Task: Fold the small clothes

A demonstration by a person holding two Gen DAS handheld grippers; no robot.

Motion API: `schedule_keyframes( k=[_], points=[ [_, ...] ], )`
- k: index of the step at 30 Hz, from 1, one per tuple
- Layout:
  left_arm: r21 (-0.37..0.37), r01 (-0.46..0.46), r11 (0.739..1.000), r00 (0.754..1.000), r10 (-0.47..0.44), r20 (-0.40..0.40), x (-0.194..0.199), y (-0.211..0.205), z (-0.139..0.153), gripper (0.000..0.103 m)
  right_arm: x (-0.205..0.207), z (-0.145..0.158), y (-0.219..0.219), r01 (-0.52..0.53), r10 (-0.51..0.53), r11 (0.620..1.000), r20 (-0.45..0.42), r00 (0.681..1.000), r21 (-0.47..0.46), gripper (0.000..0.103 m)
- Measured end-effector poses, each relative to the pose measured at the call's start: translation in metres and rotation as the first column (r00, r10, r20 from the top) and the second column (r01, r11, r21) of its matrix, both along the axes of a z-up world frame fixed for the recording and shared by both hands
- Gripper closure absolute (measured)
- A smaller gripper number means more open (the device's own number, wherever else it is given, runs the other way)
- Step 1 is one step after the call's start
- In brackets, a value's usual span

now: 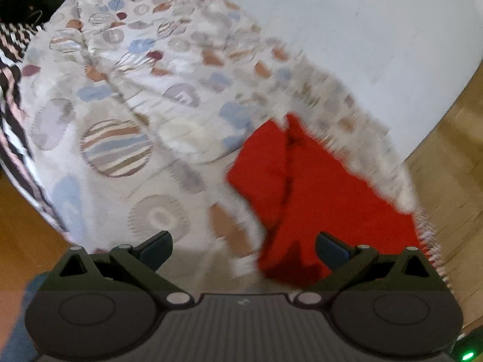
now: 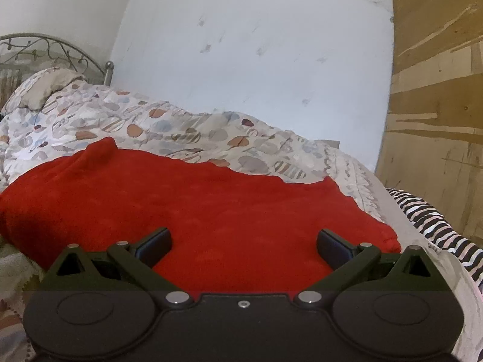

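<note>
- Both sets of jaws stand spread wide with nothing between them: the left gripper (image 1: 244, 249) hangs above the bed, the right gripper (image 2: 244, 246) low over the cloth, neither touching fabric.
- Red garment (image 2: 193, 211) lies on the patterned bedspread (image 2: 169, 126), near the bed's corner; in the left wrist view a crease or overlap runs down its middle, though motion blur hides whether that is a finished fold.
- From the right wrist view the cloth spreads broad and mostly flat, one end humped toward the pillow side, its near edge straight under the fingers; that placement looks suited to pinching an edge and carrying it over.
- Folding appears at an early or middle stage, judging by the wide unfolded area.
- Striped black-and-white cloth (image 2: 428, 220) lies at the bed's edge, apart from the red piece.
- Wooden wardrobe (image 2: 437, 105) stands beside the bed against the white wall (image 2: 256, 45).
- No basket, box or drawer shows in either view, so nothing is seen held in a container.
</note>
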State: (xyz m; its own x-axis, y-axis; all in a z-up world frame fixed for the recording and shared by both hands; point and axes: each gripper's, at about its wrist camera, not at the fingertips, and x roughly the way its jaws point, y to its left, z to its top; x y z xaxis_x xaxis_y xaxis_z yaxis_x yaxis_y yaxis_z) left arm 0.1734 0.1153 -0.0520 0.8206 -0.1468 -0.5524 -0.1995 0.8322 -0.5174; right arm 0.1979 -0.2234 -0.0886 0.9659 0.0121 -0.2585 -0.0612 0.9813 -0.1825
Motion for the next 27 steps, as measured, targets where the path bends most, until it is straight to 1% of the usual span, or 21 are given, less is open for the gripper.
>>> schedule_keyframes(
  k=[2, 3, 6, 8, 10, 12, 15, 19, 22, 27],
  points=[
    [-0.019, 0.017, 1.0, 0.999, -0.016, 0.051, 0.0, -0.001, 0.002, 0.0, 0.0, -0.001, -0.001, -0.003, 0.003, 1.0, 0.006, 1.0, 0.01, 0.001],
    [-0.008, 0.028, 1.0, 0.997, -0.027, 0.07, 0.002, -0.003, 0.002, 0.0, 0.0, -0.001, -0.002, -0.003, 0.003, 1.0, 0.009, 1.0, 0.012, 0.001],
    [0.065, 0.063, 0.996, 0.992, -0.069, 0.105, 0.017, -0.012, 0.004, 0.0, -0.002, -0.003, -0.002, -0.003, 0.003, 1.0, 0.02, 1.0, 0.012, 0.001],
    [0.125, 0.085, 0.989, 0.987, -0.1, 0.122, 0.032, -0.016, 0.004, 0.0, -0.002, -0.003, -0.001, -0.003, 0.002, 1.0, 0.023, 1.0, 0.012, 0.001],
    [0.166, 0.107, 0.98, 0.984, -0.129, 0.126, 0.048, -0.019, 0.004, 0.0, -0.003, -0.004, -0.001, -0.002, 0.002, 1.0, 0.026, 1.0, 0.012, 0.001],
    [0.189, 0.123, 0.974, 0.982, -0.146, 0.117, 0.063, -0.019, 0.001, 0.0, -0.004, -0.005, -0.001, 0.0, -0.001, 1.0, 0.031, 1.0, 0.012, 0.001],
    [0.206, 0.132, 0.97, 0.988, -0.145, 0.05, 0.084, -0.018, -0.007, 0.0, -0.005, -0.006, 0.0, 0.002, -0.002, 1.0, 0.039, 0.999, 0.011, 0.001],
    [0.202, 0.136, 0.97, 0.991, -0.135, -0.018, 0.093, -0.014, -0.02, 0.0, -0.006, -0.008, 0.0, 0.002, -0.003, 1.0, 0.045, 0.999, 0.01, 0.001],
    [0.192, 0.143, 0.971, 0.99, -0.141, -0.022, 0.093, -0.01, -0.026, 0.0, -0.007, -0.008, 0.0, 0.004, -0.004, 1.0, 0.046, 0.999, 0.009, 0.001],
    [0.182, 0.141, 0.973, 0.99, -0.139, -0.024, 0.092, -0.009, -0.027, 0.0, -0.008, -0.008, 0.001, 0.01, -0.01, 1.0, 0.054, 0.998, 0.004, 0.001]
  ],
)
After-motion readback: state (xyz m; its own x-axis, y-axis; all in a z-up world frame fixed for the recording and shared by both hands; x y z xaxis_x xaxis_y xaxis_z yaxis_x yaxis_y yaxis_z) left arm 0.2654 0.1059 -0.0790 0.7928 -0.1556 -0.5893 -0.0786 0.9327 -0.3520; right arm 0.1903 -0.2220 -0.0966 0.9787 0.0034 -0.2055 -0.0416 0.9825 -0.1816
